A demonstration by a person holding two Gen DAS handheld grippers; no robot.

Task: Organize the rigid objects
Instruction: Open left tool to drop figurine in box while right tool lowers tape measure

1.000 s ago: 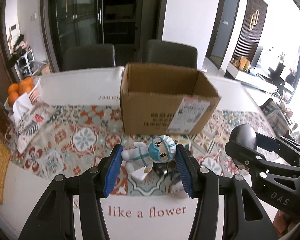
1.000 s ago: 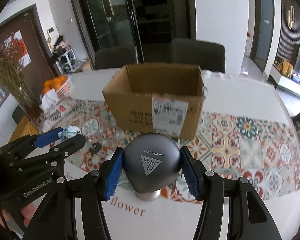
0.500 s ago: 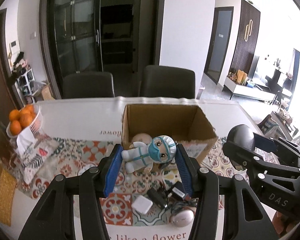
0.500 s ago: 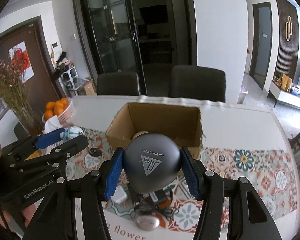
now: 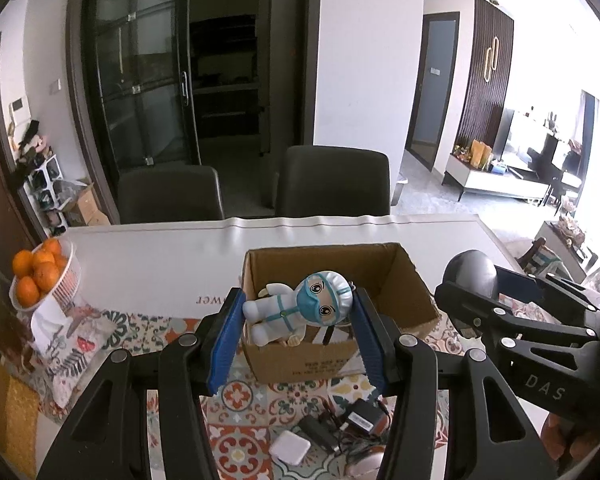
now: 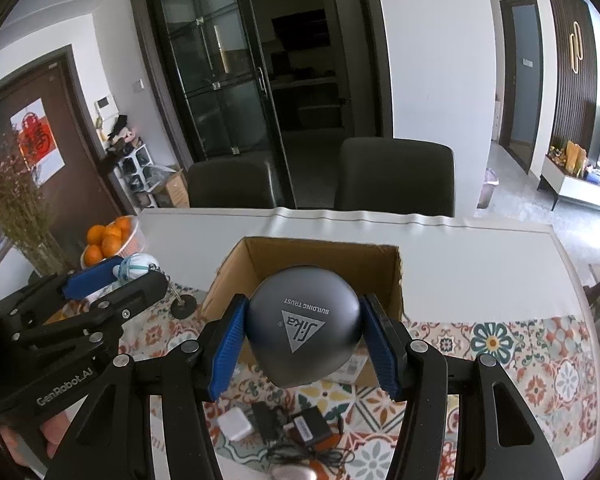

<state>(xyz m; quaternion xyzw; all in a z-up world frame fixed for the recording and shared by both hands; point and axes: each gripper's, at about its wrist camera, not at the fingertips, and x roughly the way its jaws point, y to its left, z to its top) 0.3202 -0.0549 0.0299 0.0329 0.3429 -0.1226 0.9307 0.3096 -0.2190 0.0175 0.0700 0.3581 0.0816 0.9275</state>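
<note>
The left gripper (image 5: 298,336) is closed on a small doll figure (image 5: 300,312) in a white protective suit with a blue mask and cap. The figure lies sideways between the blue pads (image 5: 224,342), head toward the right pad and legs toward the left, held in the air above the near edge of an open cardboard box (image 5: 412,280). In the left wrist view it overlaps the box's front wall and part of the opening.

The right gripper (image 6: 302,346) is clamped on a dark grey rounded object (image 6: 303,330) printed with a triangle logo and the words "BUILDING TRUST". It fills the gap between the two blue pads (image 6: 382,350), touching both, and hangs in front of the same box's opening (image 6: 320,252). From the left wrist view the right gripper shows at the right side with the grey dome (image 5: 470,274) at its tip, just beside the box's right wall.

The box stands on a patterned table runner (image 6: 500,340) on a white table (image 6: 460,248). Below the grippers, on the runner near the front of the box, lie a white square charger (image 5: 290,446), black power adapters with tangled cables (image 5: 352,426) and a pale rounded item, partly hidden. A basket of oranges (image 5: 40,280) sits at the table's left end, and two dark chairs (image 5: 332,182) stand behind the far edge.
</note>
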